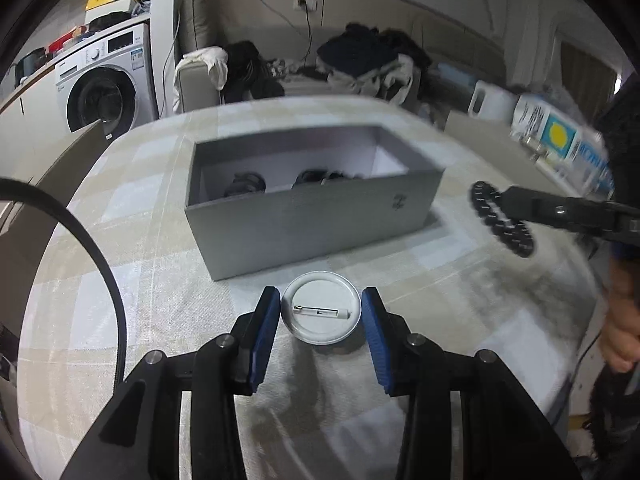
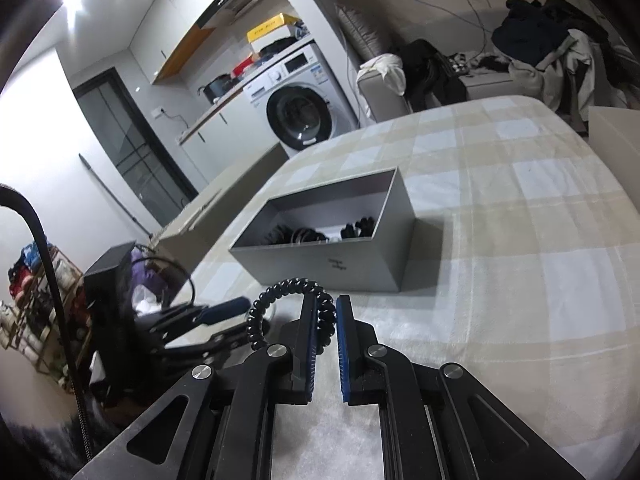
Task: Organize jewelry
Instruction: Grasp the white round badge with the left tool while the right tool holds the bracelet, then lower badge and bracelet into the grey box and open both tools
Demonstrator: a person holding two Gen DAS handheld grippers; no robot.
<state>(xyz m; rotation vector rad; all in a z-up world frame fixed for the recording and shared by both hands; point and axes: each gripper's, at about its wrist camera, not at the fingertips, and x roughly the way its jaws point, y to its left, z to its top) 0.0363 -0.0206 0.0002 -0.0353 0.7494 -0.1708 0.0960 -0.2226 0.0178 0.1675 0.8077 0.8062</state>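
Listed by size: checked tablecloth covering the table; grey open box upon it, dark jewelry pieces lying inside. Left gripper, jaws either side of a white round pin badge lying pin-side up just before the box; whether the pads touch its rim cannot be told. Right gripper, pinching a black spiral hair tie held above the cloth.

We see a round white pin badge lying back-up on the checked cloth, its metal clasp showing. Beyond it stands an open grey box holding dark coiled pieces. A black spiral hair tie hangs raised above the cloth.
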